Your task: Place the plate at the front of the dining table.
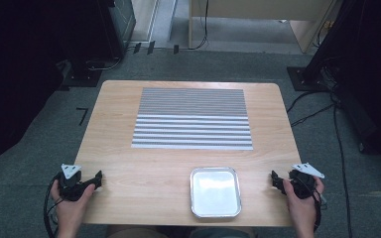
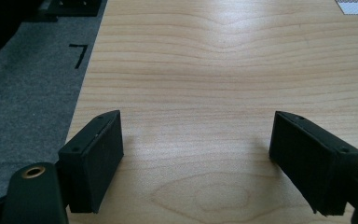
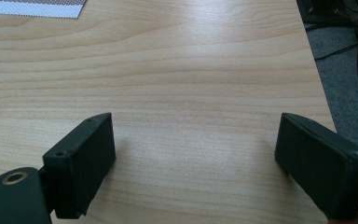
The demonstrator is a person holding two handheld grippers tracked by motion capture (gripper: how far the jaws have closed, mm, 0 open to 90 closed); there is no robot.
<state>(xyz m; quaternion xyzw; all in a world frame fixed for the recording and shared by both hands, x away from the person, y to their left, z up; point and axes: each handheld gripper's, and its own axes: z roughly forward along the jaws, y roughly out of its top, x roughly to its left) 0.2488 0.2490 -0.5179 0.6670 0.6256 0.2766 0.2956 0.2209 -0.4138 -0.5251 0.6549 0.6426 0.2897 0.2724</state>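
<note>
A grey-and-white striped mat (image 1: 192,118) lies flat across the far half of the wooden table (image 1: 129,163). Near the front edge sits a shallow metal tray (image 1: 215,192), and nothing is in it. My left gripper (image 1: 98,179) rests at the table's front left corner, held by a hand, open with bare wood between its jaws (image 2: 196,154). At the front right corner my right gripper (image 1: 274,180) is likewise open over bare wood (image 3: 196,158). A corner of the mat shows at the top of each gripper view (image 2: 356,5) (image 3: 32,7).
Grey carpet (image 1: 39,144) surrounds the table, with a black tape mark (image 1: 82,115) to its left. Black cables (image 1: 340,134) trail on the floor at the right. Dark equipment stands (image 1: 87,69) and wooden furniture (image 1: 258,15) are behind the table.
</note>
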